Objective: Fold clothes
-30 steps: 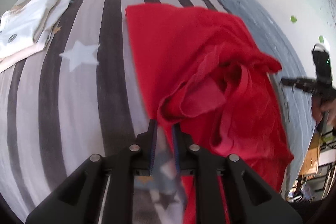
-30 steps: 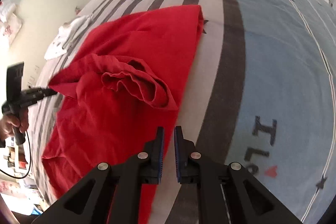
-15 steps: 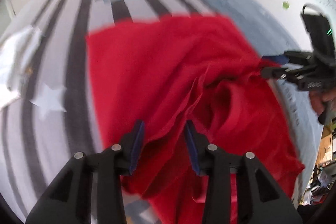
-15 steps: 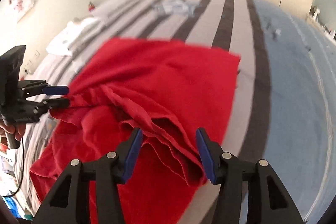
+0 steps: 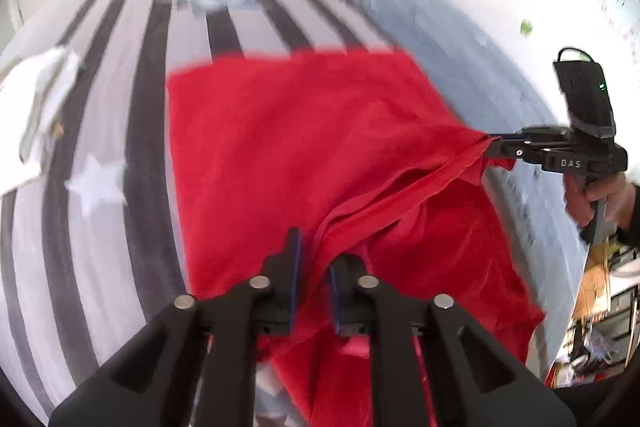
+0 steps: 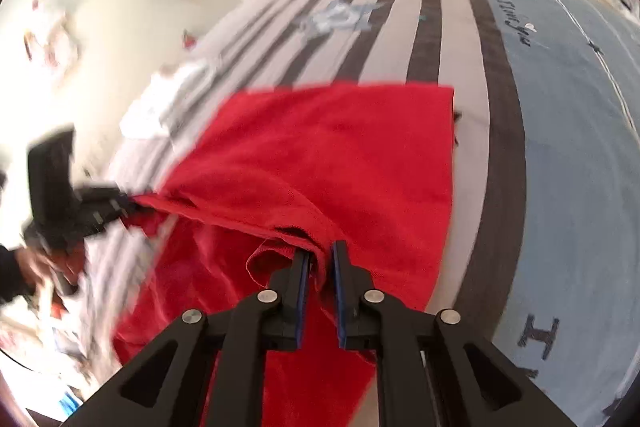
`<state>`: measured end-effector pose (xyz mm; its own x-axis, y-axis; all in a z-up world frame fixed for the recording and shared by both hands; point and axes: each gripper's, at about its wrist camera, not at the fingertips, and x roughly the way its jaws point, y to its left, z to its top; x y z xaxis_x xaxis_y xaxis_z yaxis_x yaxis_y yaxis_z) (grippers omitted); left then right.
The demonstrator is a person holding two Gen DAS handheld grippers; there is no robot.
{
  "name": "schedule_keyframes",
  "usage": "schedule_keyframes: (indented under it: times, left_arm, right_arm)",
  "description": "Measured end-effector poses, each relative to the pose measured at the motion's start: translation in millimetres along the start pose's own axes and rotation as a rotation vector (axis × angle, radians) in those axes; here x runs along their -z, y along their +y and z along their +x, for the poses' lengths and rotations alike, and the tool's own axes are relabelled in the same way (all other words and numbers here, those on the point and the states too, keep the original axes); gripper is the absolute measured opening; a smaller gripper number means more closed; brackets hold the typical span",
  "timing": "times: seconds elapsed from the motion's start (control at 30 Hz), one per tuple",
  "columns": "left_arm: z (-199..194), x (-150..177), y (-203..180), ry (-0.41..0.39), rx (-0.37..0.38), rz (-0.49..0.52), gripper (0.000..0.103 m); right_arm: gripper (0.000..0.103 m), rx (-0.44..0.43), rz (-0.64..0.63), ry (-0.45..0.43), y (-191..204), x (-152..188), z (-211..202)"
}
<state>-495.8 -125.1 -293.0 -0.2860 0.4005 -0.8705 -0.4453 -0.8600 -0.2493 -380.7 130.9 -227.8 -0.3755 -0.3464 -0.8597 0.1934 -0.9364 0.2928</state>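
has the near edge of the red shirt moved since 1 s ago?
Yes. The red shirt edge, crumpled before, now stretches taut between both tongs, lifted off the striped bedspread.

Bare striped bed lies open from 9 to 12 o'clock of the red garment; a white folded pile blocks the 10 o'clock edge. The blue half at 3 o'clock is open.

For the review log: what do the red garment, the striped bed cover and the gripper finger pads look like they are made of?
Red garment: soft matte knit, probably cotton; it drapes, bunches, and shows a stitched hem where both grippers pinch it.
Striped bed cover: matte woven fabric with printed stripes, stars and lettering.
Finger pads: blue, likely rubber or foam, on matte black hard-plastic fingers; motion blur leaves texture uncertain.
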Motion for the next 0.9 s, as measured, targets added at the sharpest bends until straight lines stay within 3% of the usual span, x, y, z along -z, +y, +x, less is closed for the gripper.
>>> schedule_keyframes:
  times: [0.13,0.3,0.43,0.53,0.63,0.8,0.9]
  left_arm:
    - [8.8,14.0,3.1,0.052,-0.014,-0.02,0.015]
    - [-10.8,26.5,13.3,0.01,-0.015,-0.115,0.016]
    - [-30.6,44.4,27.0,-0.044,-0.054,-0.202,0.02]
    - [-25.3,35.3,43.2,-0.064,-0.085,-0.248,0.02]
    - [-10.9,31.4,46.9,-0.031,-0.076,-0.252,0.022]
    - [10.6,45.0,41.5,0.041,-0.108,-0.282,0.025]
    - [6.0,53.9,37.1,0.03,-0.119,-0.303,0.027]
  right_arm:
    - [0.014,0.006,-0.033,0.074,8.1,21.1,11.7]
    - [0.014,-0.061,0.051,0.093,4.8,38.0,3.6]
    - [0.016,-0.053,0.127,0.015,-6.2,33.3,-17.9]
    - [0.03,0.026,0.204,-0.042,-24.7,23.1,-24.4]
    - [0.03,0.047,0.284,-0.048,-42.6,20.6,-16.8]
    - [0.03,-0.028,0.464,0.022,-61.5,31.2,7.3]
    - [0.03,-0.047,0.527,0.022,-64.7,41.4,12.4]
